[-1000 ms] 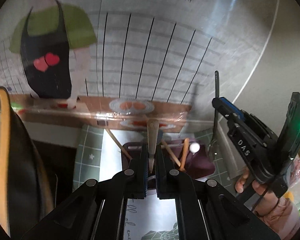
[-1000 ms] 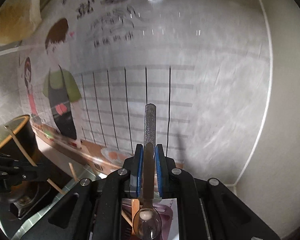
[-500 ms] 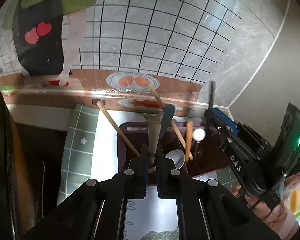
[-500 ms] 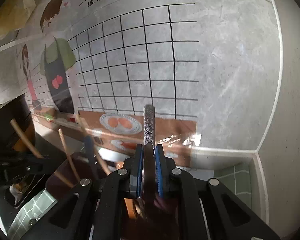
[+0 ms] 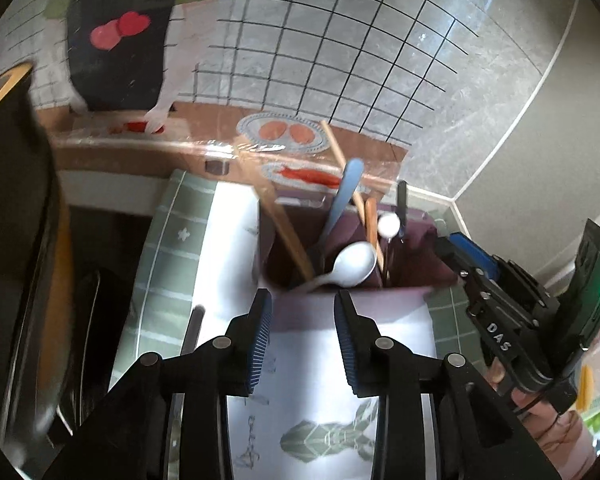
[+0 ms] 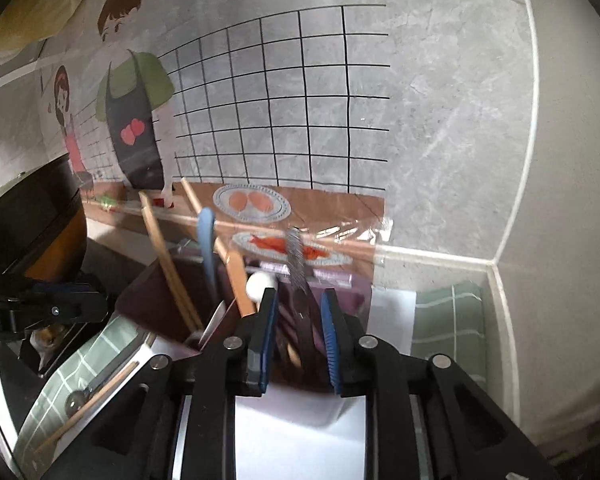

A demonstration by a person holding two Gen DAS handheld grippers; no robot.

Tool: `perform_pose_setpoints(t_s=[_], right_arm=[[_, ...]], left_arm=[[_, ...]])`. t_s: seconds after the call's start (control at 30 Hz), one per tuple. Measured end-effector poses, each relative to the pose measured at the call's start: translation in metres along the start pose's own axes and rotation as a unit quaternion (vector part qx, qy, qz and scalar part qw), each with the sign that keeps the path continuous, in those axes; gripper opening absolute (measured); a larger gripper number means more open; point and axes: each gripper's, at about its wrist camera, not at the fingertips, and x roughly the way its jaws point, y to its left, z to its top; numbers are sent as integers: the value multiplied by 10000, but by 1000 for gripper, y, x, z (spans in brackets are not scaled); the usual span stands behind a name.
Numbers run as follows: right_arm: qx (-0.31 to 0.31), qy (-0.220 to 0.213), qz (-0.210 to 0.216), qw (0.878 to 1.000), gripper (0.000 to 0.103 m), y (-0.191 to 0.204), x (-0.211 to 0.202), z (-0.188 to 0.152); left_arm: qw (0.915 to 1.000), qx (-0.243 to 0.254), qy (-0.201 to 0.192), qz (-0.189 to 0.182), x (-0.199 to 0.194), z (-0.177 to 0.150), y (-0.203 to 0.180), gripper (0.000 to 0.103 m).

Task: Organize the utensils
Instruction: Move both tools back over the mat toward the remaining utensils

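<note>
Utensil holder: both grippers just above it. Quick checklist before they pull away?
1. Left gripper open, nothing between the fingers: ok.
2. Right gripper open: ok.
3. Metal spoon handle free of the right fingers: cannot tell, it stands blurred in the gap.
4. Wooden utensil resting inside the utensil holder: ok.
5. White spoon inside the holder: ok.
6. All loose utensils collected: not ok, one with a wooden handle lies on the green mat.

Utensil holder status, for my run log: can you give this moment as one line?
left gripper: open, empty | right gripper: open, metal utensil between jaws | utensil holder: holds white spoon, blue spoon
</note>
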Motion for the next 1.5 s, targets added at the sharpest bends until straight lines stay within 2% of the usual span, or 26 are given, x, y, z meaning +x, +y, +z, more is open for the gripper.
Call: perform_pose_setpoints(t_s=[0.1, 0.2, 0.23, 0.4, 0.53, 0.73, 0.8, 0.87, 1.0, 1.13, 1.2, 1.27, 1.4, 1.5], right_arm=[[32, 148, 29, 9999, 25, 8, -15, -7], [100, 259, 136, 9995, 35, 20, -27, -14], [119, 469, 189, 9987, 36, 25, -30, -15], [74, 947, 499, 9942, 36, 61, -34, -20], [168, 1580, 819, 9839, 36, 100, -11, -39], [90, 2234, 980, 9697, 35, 159, 26, -64], [209, 2410, 1012, 9650, 34, 172, 38, -68], [340, 2593, 970, 9603, 28, 183, 51, -72], [462, 2796, 826, 9554, 26, 195, 68, -80], [56, 2824, 592, 9574, 25, 212, 72, -85], [-176, 2787, 512, 9588, 23, 217, 69, -86], [-305, 2846, 515, 9568, 15, 217, 66, -89], [-542, 2775, 397, 9584, 10, 207, 51, -96], [-480, 2776, 418, 9586, 5, 190, 39, -100]], left_arm=[[10000, -15, 35, 59, -11, -17, 7, 34], [9997, 63, 118, 183, -20, -38, 15, 35], [9996, 86, 150, 229, -22, -45, 18, 36], [9975, 228, 179, 648, -39, -85, 40, 36], [9925, 271, 304, 1154, -48, -116, 66, 36], [9874, 7, 564, 1478, -52, -145, 108, 36], [9868, 11, 603, 1506, -53, -153, 114, 36], [9862, 27, 649, 1522, -54, -159, 118, 36], [9861, 28, 673, 1519, -58, -167, 124, 37], [9855, 62, 655, 1563, -64, -171, 127, 47], [9857, 123, 631, 1556, -67, -171, 126, 47], [9867, 161, 618, 1495, -70, -171, 126, 47], [9893, 199, 609, 1309, -67, -164, 123, 47], [9915, 275, 665, 1084, -61, -159, 115, 47]])
